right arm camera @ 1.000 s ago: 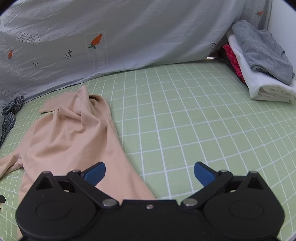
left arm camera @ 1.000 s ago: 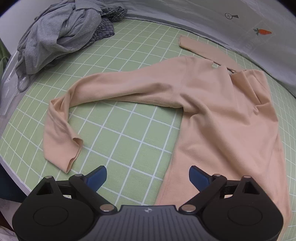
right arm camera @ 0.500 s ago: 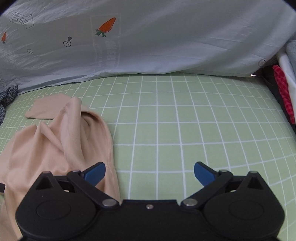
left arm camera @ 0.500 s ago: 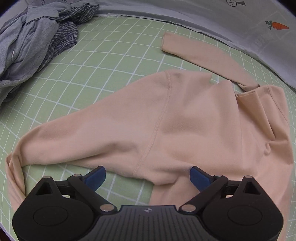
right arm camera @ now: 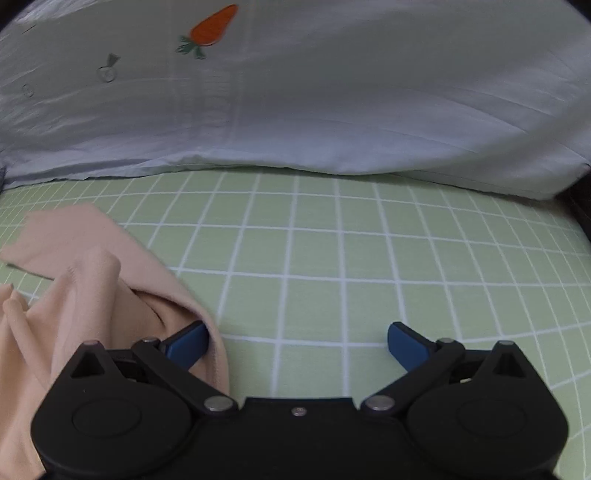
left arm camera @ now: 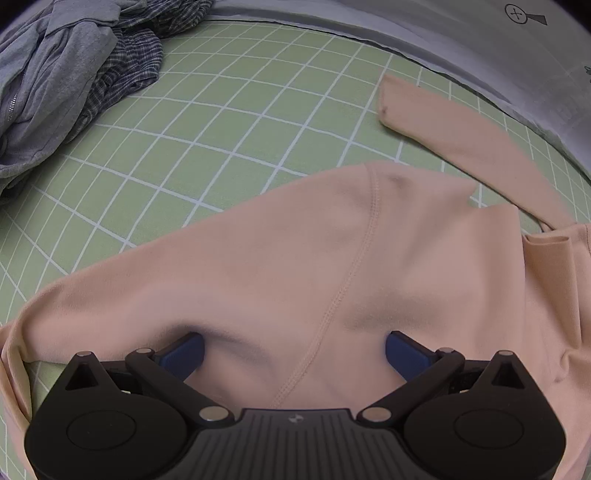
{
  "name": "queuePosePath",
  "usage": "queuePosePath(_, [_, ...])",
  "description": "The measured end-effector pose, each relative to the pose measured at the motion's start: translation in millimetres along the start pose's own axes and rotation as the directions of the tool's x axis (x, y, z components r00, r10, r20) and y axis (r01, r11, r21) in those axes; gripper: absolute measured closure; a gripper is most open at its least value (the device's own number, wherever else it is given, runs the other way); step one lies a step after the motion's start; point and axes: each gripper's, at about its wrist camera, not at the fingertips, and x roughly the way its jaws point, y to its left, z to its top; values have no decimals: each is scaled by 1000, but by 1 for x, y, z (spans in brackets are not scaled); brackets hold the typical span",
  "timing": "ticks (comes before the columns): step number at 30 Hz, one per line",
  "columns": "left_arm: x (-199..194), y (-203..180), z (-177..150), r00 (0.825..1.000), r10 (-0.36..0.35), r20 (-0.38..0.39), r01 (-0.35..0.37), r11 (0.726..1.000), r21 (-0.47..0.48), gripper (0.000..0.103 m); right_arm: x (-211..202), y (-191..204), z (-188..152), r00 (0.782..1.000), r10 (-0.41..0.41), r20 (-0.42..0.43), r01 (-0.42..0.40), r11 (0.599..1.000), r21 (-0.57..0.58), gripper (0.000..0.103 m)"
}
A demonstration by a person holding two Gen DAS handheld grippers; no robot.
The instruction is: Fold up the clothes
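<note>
Bedding fills both views: a green sheet (left arm camera: 229, 122) with a white grid covers the bed, and a pale blue-grey cover (right arm camera: 332, 110) printed with a carrot (right arm camera: 212, 27) rises along its far side. Spread on the sheet lies the peach long-sleeved top (left arm camera: 332, 258), the thing to be folded, with its body across the middle of the left wrist view, one sleeve running toward the lower left and the other sleeve (left arm camera: 461, 144) stretched flat toward the cover. In the right wrist view its rumpled edge (right arm camera: 110, 288) sits at the lower left, the rest of the sheet bare. Toward the upper left of the left view, well apart from the top, lies a heap of grey clothes (left arm camera: 48, 81) with a dark checked garment (left arm camera: 133, 66) beside it.

Low over the top's body, near the shoulder seam, the left gripper (left arm camera: 293, 352) has just been spreading its jaws, which stand wide with cloth under them, nothing pinched. Likewise wide apart is the right gripper (right arm camera: 297, 341), its left finger (right arm camera: 188, 343) over the top's edge and the other over bare sheet.
</note>
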Motion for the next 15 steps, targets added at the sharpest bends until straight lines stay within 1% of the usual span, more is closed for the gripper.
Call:
queuePosePath(2, [-1,0,-1,1000,0,2,0,1000,0,0,-7,-30,-5,995,-102,-17,103,992,70,0])
queuePosePath(4, [-1,1,-1,1000,-1,4,1,1000,0,0,-21,-68,-21,980,-192,-56,198,971,136,0])
queuePosePath(5, [0,0,-1,1000,-1,6,1,1000,0,0,-28,-86,-30,970,-231,-78,241,956,168,0])
queuePosePath(6, [0,0,-1,1000,0,9,0,1000,0,0,-37,-103,-41,963,-248,-104,265,944,199,0])
queuePosePath(8, [0,-1,-2,1000,0,14,0,1000,-2,0,-55,-127,-63,959,-241,-151,274,928,254,0])
queuePosePath(9, [0,-1,-3,1000,1,16,-1,1000,-3,0,-64,-132,-73,959,-226,-169,266,925,272,0])
queuePosePath(12, [-1,-2,-3,1000,2,19,-2,1000,-6,0,-81,-125,-91,959,-208,-194,258,925,280,0])
queuePosePath(15, [-1,-3,-3,1000,2,15,-2,1000,-8,0,-80,-110,-85,959,-228,-167,264,933,245,0])
